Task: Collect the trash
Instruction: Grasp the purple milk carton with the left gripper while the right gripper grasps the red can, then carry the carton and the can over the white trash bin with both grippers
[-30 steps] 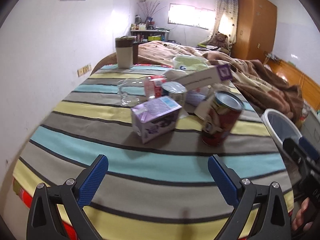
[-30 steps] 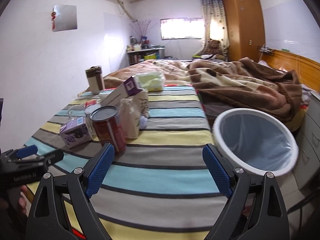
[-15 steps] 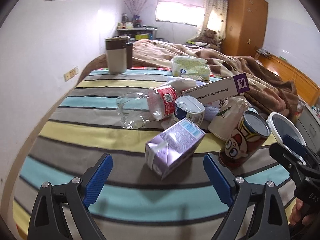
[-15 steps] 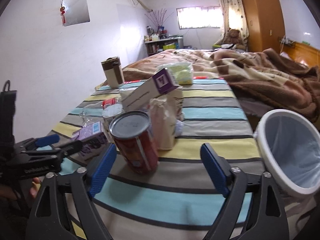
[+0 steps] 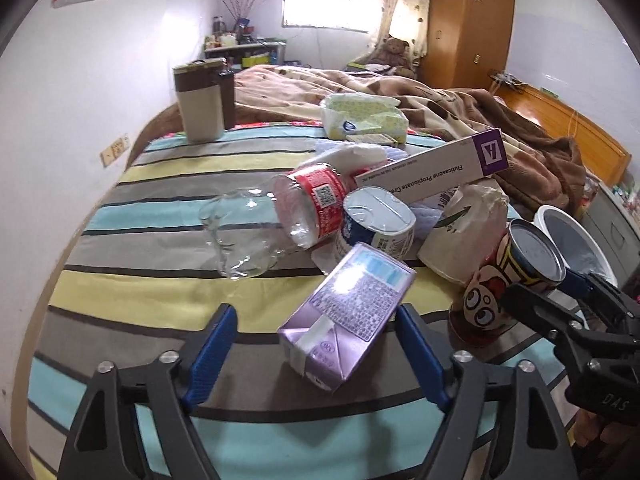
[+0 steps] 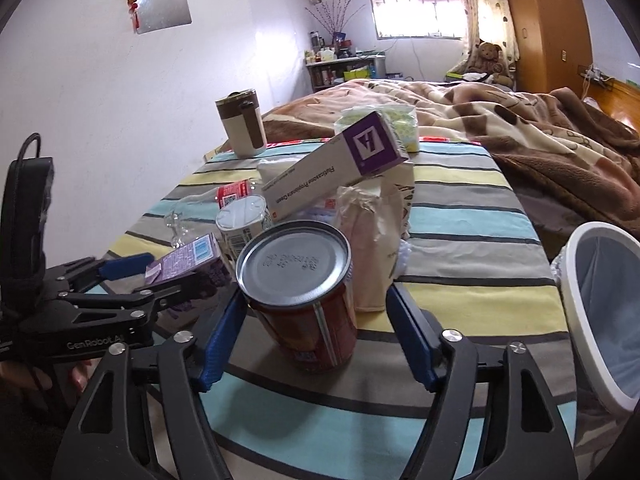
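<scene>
Home bedroom: blanket-covered bed [image 5: 460, 92], wardrobe [image 5: 468, 20], teddy bear [image 5: 394, 50]

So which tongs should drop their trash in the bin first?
Probably the right tongs. They straddle the red can, and the white bin sits just to their right. The left tongs, around the purple carton, are farther from it.

The long box [image 5: 436, 171] reads "Fluticasone Propionate Cream"; the left gripper [image 6: 120, 276] body reads "GenRobot.AI".

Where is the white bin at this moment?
In the right wrist view the white bin stands at the right edge, beside the striped bed, right of the red can.
</scene>
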Available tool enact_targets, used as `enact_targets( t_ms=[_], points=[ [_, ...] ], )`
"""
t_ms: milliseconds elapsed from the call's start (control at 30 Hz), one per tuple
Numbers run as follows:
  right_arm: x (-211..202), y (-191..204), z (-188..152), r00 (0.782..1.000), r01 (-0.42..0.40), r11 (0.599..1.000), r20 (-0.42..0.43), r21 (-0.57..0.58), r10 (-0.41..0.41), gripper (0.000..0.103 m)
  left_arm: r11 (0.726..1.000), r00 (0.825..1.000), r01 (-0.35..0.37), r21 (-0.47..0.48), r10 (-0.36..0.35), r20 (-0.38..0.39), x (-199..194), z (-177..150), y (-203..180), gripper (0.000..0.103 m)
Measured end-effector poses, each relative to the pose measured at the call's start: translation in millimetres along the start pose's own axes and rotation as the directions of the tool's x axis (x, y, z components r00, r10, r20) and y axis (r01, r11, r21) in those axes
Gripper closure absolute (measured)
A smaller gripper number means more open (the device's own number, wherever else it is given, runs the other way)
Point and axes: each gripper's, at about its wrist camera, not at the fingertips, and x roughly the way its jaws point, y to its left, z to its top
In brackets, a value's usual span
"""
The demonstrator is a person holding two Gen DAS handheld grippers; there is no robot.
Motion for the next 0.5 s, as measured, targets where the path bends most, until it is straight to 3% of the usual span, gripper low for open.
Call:
enact_targets(
  t_ms=[133,233,500],
  points=[
    [3.4,0.6,0.9,1.000,-0.017,1.000,-0.011,-0.006,0.017,0.046,1.000,1.000,0.023,-0.006,-0.023,-0.020,4.1,-0.3,-1.2,0.038],
    [4.3,1.5,1.0,1.000,-0.020,1.000,-0.010,-0.007,0.020,0.046,0.999,0.998,0.045,-0.017,-0.046,-0.038,7.1,-0.6,-1.2,0.046],
    [4.4,-2.6,1.1,0.999,-0.035,0.999,-0.004,0.014,0.035,0.047,0.998,0.999,0.040,-0.053,-0.041,-0.024,4.5,-1.7,-1.8,0.050]
  ],
)
